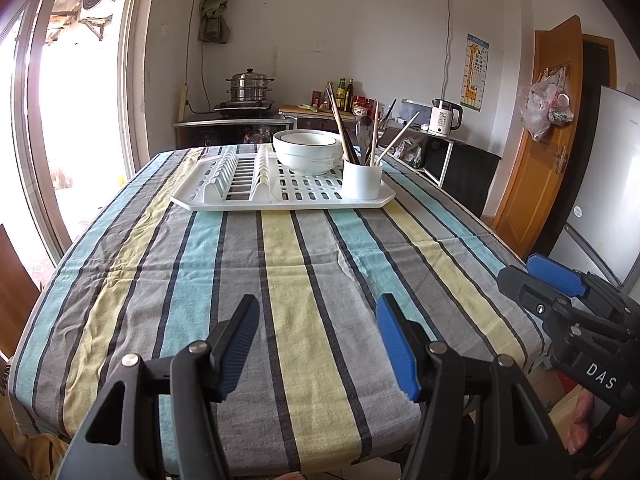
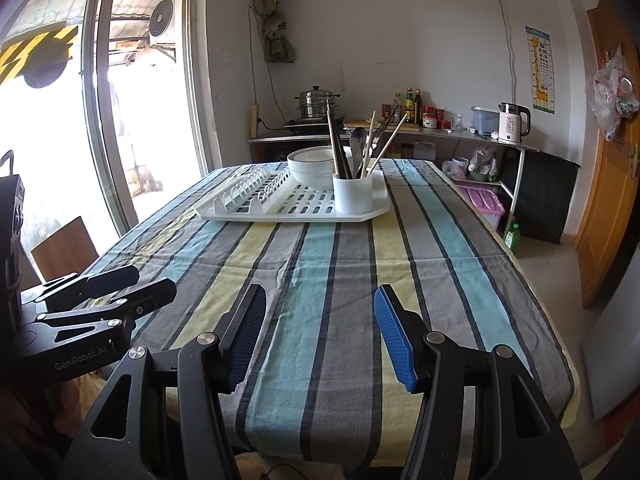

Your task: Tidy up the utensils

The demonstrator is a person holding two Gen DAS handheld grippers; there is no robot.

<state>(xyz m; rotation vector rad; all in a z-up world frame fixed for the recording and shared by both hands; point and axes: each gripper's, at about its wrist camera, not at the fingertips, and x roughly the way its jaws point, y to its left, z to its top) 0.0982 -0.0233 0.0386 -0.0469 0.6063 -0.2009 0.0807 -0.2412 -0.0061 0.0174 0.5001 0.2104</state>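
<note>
**Utensils upright in the cup, both grippers held back at the near edge**

A white dish rack [image 1: 280, 190] sits at the far end of the striped tablecloth [image 1: 304, 280], nearer the far right corner than the left. On the rack's right front corner stands a white utensil cup [image 1: 362, 180], and in it chopsticks [image 1: 374, 132] and what looks like a dark spoon [image 2: 357, 140] stand upright, handles fanned outward so that each can be picked singly. Stacked white bowls [image 1: 308, 152] rest just behind the cup, touching or nearly so.

The left gripper [image 1: 318, 344] and right gripper [image 2: 320, 334] hover over the near edge, well apart from the rack, each with its jaws spread wide and nothing between them.

No utensil lies loose on the cloth. This fits either utensils already gathered into the cup or ones waiting to be sorted out of it; the pictures do not settle which.
</note>
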